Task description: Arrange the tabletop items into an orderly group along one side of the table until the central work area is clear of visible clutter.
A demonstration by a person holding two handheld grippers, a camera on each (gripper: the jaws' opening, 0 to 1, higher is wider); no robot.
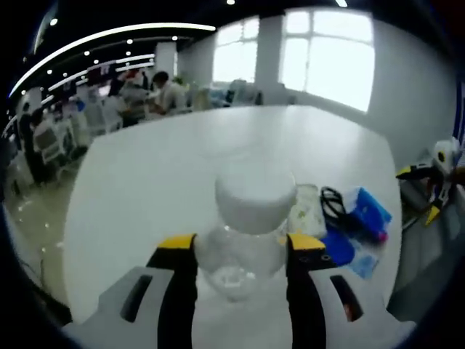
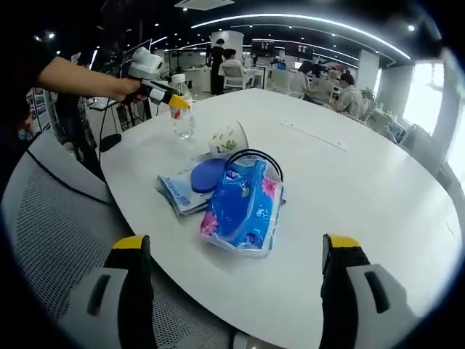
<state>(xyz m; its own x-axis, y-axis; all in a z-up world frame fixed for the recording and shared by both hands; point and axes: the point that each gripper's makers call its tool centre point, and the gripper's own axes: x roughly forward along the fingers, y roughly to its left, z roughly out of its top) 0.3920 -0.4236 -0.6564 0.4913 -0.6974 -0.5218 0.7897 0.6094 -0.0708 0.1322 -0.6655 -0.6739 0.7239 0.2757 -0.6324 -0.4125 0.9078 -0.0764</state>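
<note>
Bottle [image 1: 243,233]: clear plastic, white cap, nearly empty; upright on the desk [image 1: 160,174], squarely between the left fingers. In the right gripper view it stands far ahead and to the left of the right fingers, at the desk's far-left edge.
Left gripper [image 1: 240,251]: yellow-tipped black fingers [image 1: 178,251] clamped on the bottle's lower body, one on each side.
Right gripper [image 2: 236,251]: fingers wide apart with nothing between them, at the near desk edge.
Tissue pack [image 2: 243,203]: blue soft wrap with pink flower print, lying flat just ahead of the right fingers, between their lines.
Black loop [image 2: 251,156]: thin cord or band lying on the pack's far end.
Blue lid [image 2: 208,174]: round, dark blue, just left of the pack, on a pale blue packet [image 2: 182,190].
Cup [image 2: 229,138]: white with green leaf print, tipped on its side beyond the lid, near the bottle.
Chair [image 2: 58,218]: grey mesh back, left of the right fingers, beside the desk.
</note>
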